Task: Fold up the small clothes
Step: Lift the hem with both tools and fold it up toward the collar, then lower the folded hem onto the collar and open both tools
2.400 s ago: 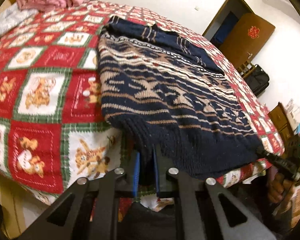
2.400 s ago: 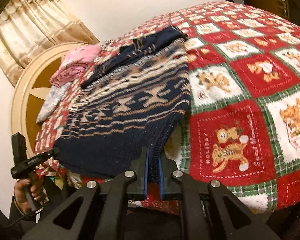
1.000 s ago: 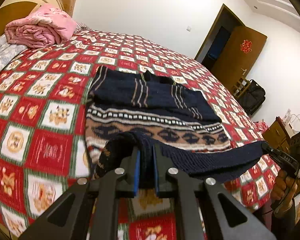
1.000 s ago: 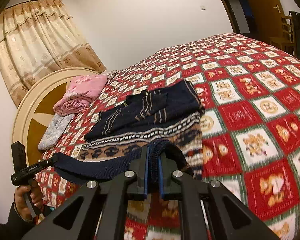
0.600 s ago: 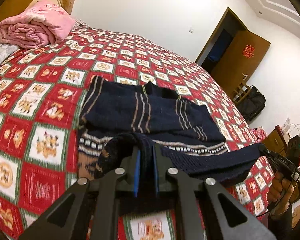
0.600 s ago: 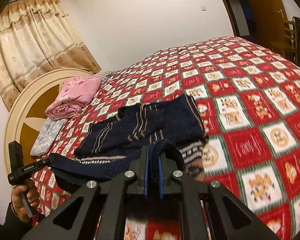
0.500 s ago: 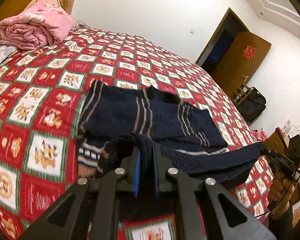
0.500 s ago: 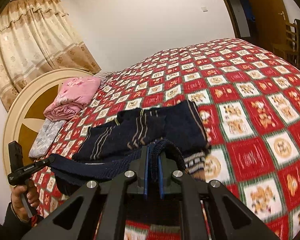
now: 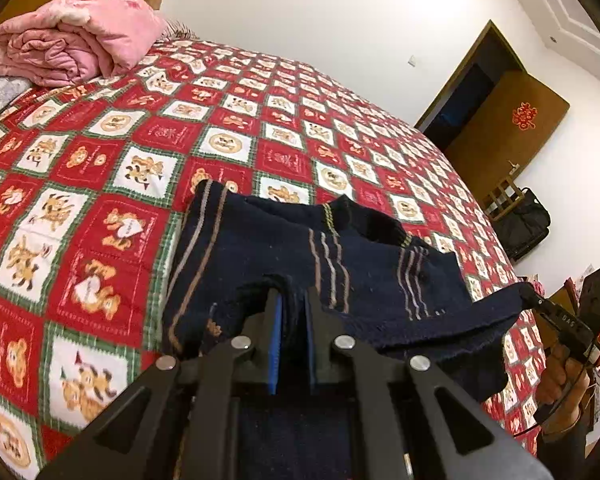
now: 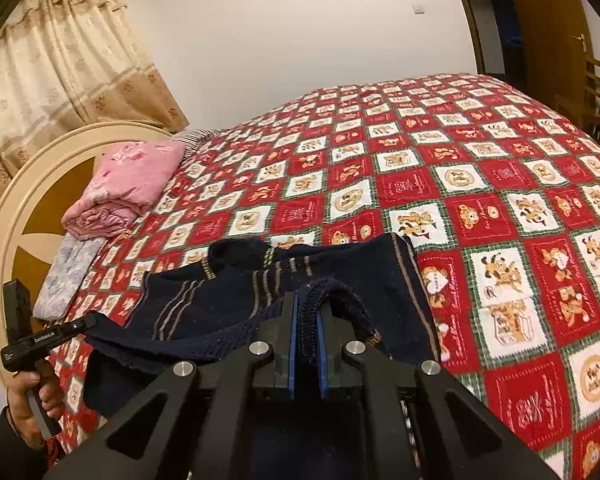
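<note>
A navy knitted sweater (image 9: 268, 248) with tan stripes lies on the bed, its neckline towards the far side. My left gripper (image 9: 292, 308) is shut on one corner of the sweater's bottom hem. My right gripper (image 10: 307, 312) is shut on the other hem corner (image 10: 332, 284). The hem (image 9: 440, 328) hangs stretched between the two grippers, lifted above the sweater's upper half and covering the patterned lower body. In the left wrist view the right gripper (image 9: 526, 294) shows at the far right, held by a hand. In the right wrist view the left gripper (image 10: 94, 322) shows at the far left.
The bed carries a red, white and green patchwork quilt (image 9: 100, 168) with bear pictures. A folded pink blanket (image 9: 72, 44) and a pale floral pillow (image 10: 68, 272) sit by the round headboard (image 10: 32, 184). A brown door (image 9: 512, 136), a chair and a black bag (image 9: 524, 220) stand beyond the bed.
Both grippers have carried the hem forward over the sweater towards its neckline. The patterned lower body, visible earlier, is now covered by the folded-over part.
</note>
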Tool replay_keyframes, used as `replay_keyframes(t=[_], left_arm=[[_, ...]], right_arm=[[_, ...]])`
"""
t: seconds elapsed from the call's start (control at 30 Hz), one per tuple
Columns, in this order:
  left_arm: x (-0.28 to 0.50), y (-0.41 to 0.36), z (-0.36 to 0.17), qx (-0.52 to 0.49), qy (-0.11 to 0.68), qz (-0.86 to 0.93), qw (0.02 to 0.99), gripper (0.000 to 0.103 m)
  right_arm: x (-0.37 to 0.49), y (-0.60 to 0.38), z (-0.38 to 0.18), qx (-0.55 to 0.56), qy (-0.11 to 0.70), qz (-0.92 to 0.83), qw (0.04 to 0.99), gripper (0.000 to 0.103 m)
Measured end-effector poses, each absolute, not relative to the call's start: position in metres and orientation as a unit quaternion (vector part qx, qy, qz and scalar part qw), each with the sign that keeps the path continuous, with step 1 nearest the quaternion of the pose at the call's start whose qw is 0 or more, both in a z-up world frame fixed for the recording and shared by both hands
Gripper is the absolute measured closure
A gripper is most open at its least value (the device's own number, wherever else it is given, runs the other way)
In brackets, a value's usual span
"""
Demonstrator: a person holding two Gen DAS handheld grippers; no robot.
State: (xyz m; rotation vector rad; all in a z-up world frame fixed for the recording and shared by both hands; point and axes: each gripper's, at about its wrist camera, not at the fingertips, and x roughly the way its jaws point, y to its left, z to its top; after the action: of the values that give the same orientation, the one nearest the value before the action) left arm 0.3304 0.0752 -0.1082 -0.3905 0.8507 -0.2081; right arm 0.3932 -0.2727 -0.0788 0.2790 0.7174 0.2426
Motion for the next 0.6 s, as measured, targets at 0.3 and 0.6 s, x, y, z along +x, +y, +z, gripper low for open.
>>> replay_keyframes(t=[0.3,0.6], left_arm=[[0.383,0.074,-0.118,-0.189,0.425,-0.091,0.880,0.095],[0.407,0.096,-0.141,-0.217,0.416,-0.045,0.882,0.094]], right_arm=[[0.454,-0.274,-0.101,0.130,0.381,0.096,0.910,0.095],[0.505,-0.292,-0.145,0.169,0.389,0.033,0.905,0.043]])
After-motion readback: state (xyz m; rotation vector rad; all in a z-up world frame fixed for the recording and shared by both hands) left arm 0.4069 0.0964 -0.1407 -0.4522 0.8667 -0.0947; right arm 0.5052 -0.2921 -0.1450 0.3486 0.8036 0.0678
